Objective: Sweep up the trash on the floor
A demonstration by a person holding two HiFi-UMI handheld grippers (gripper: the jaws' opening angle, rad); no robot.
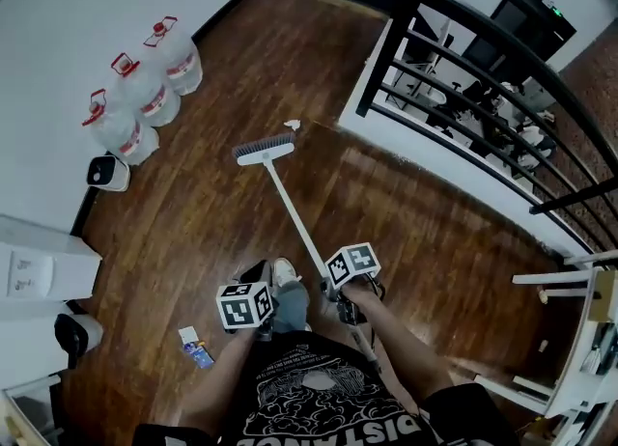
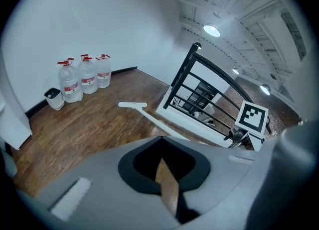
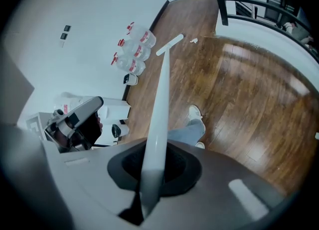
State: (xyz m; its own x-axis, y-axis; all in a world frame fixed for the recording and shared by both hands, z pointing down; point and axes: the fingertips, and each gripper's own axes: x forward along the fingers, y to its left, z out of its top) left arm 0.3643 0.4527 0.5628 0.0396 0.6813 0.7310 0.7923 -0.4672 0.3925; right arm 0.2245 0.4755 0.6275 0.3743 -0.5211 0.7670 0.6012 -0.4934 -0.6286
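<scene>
Three clear water jugs (image 1: 145,87) with red caps stand in a row against the white wall at 10 to 11 o'clock. A small white bin (image 1: 108,172) sits just beside the nearest jug, and a white cabinet (image 1: 43,261) juts out at 9 o'clock. A black railing (image 1: 483,68) on a white kerb runs from 1 to 3 o'clock, with a white frame (image 1: 565,280) near its lower end. The right gripper (image 3: 153,174) is clamped on the white handle of the broom (image 1: 290,205). The broom head (image 1: 265,152) rests on the floor at 12 o'clock, and the handle slants back to the person past a white shoe (image 1: 283,271). A white scrap of trash (image 1: 292,125) lies just beyond the broom head, at its 1 o'clock. A small blue-and-white packet (image 1: 197,350) lies at 8 o'clock, near the person's left arm. The left gripper (image 2: 167,186) holds nothing: its jaws stand narrowly apart, and a strip of boards shows through the slit. Open room for the broom spreads between the jugs and the kerb, narrowing towards the far corner at 12 o'clock. The floor (image 1: 406,212) is dark, glossy wood planking laid on a diagonal. The walls are white, and the left gripper view shows round ceiling lamps (image 2: 211,30).
</scene>
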